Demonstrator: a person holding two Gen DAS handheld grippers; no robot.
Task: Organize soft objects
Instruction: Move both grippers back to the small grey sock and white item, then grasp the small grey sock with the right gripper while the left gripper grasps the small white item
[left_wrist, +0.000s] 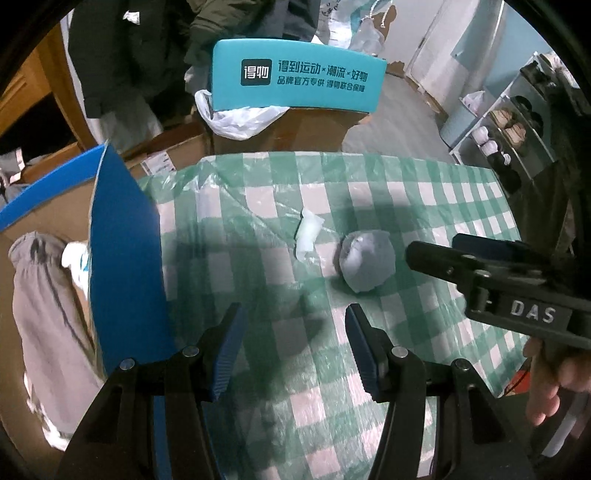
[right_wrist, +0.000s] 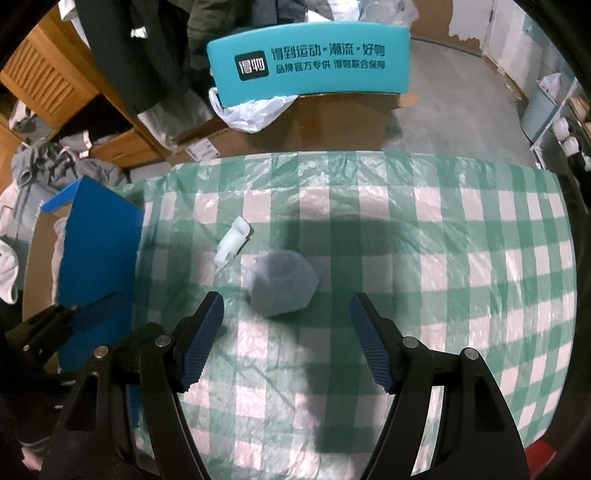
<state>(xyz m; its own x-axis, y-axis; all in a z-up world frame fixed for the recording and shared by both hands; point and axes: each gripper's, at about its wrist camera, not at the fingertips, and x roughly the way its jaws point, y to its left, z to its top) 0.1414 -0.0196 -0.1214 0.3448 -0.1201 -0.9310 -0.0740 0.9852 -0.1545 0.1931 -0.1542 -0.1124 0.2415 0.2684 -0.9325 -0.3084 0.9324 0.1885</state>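
Observation:
A grey-blue rolled soft bundle (right_wrist: 282, 282) lies on the green-and-white checked table cover (right_wrist: 424, 258), just ahead of my open, empty right gripper (right_wrist: 287, 306). A small white soft piece (right_wrist: 233, 245) lies to its left. In the left wrist view the bundle (left_wrist: 365, 260) and the white piece (left_wrist: 308, 234) lie ahead and to the right of my open, empty left gripper (left_wrist: 295, 319). The right gripper (left_wrist: 436, 254) comes in from the right, close to the bundle. A blue-flapped cardboard box (left_wrist: 125, 258) at the table's left edge holds grey clothing (left_wrist: 40, 302).
A teal box with printed text (left_wrist: 299, 75) stands on cardboard boxes behind the table, with a white plastic bag (left_wrist: 236, 118). Dark clothes hang at the back left. A shoe rack (left_wrist: 513, 129) stands at the right. Wooden furniture (right_wrist: 48, 85) is at the far left.

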